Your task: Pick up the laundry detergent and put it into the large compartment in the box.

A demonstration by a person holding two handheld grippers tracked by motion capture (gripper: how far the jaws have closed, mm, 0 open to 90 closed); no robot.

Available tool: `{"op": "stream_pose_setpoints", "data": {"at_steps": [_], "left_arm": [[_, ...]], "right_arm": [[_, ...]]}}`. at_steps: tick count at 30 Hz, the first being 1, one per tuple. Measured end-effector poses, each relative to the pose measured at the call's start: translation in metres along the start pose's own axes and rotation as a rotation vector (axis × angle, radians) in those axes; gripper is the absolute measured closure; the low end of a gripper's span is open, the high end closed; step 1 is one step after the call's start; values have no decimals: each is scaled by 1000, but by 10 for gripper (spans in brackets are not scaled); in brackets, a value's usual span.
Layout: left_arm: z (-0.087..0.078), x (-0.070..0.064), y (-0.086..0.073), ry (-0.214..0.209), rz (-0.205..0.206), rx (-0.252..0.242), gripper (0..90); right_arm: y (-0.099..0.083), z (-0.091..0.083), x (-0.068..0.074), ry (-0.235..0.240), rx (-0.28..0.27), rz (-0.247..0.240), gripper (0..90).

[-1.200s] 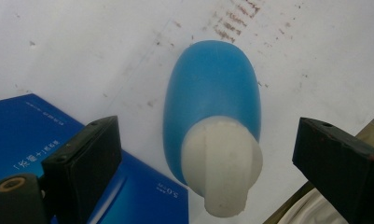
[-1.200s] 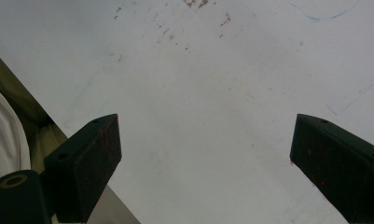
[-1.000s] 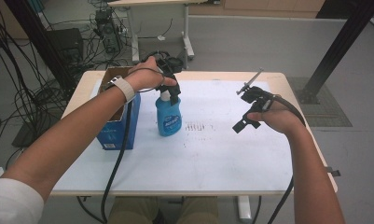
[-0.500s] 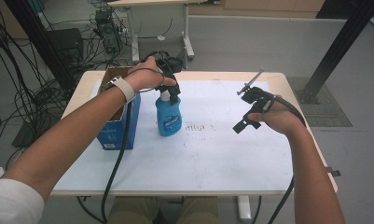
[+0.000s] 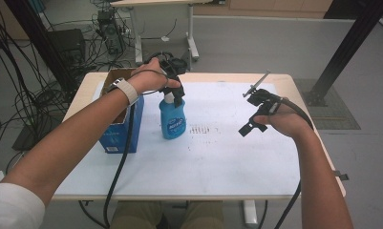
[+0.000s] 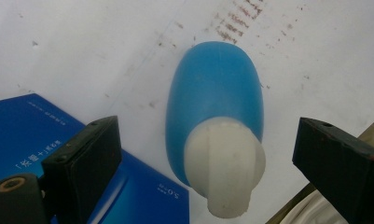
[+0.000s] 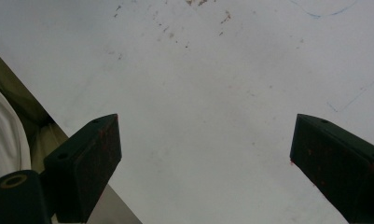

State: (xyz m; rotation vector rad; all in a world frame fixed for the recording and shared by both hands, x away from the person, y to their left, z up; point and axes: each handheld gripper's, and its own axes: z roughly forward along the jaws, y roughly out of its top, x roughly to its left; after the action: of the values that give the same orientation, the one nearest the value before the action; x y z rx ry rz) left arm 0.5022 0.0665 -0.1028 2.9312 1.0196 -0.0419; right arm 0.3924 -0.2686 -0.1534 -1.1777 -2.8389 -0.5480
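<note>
A blue bottle (image 5: 173, 120) with a white cap (image 6: 224, 171) stands upright on the white table sheet (image 5: 213, 157), left of centre. My left gripper (image 5: 175, 98) hangs right over its cap, open, jaws wide on either side of the cap and clear of it (image 6: 208, 163). Over at the right, my right gripper (image 5: 253, 112) is held above the sheet, open, with nothing between its jaws (image 7: 205, 154); below it lies bare stained sheet.
A blue cardboard box (image 5: 118, 129), open at the top, stands just left of the bottle, under the left forearm. Brownish marks (image 5: 204, 130) stain the sheet beside the bottle. Cables trail from both grippers toward the near table edge. Another table stands beyond.
</note>
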Motion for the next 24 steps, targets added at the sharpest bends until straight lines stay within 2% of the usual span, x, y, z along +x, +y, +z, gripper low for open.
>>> {"op": "stream_pose_setpoints", "data": {"at_steps": [24], "left_arm": [[1, -2, 1, 12, 1, 3, 85]], "right_arm": [[-1, 0, 0, 2, -3, 2, 85]]}}
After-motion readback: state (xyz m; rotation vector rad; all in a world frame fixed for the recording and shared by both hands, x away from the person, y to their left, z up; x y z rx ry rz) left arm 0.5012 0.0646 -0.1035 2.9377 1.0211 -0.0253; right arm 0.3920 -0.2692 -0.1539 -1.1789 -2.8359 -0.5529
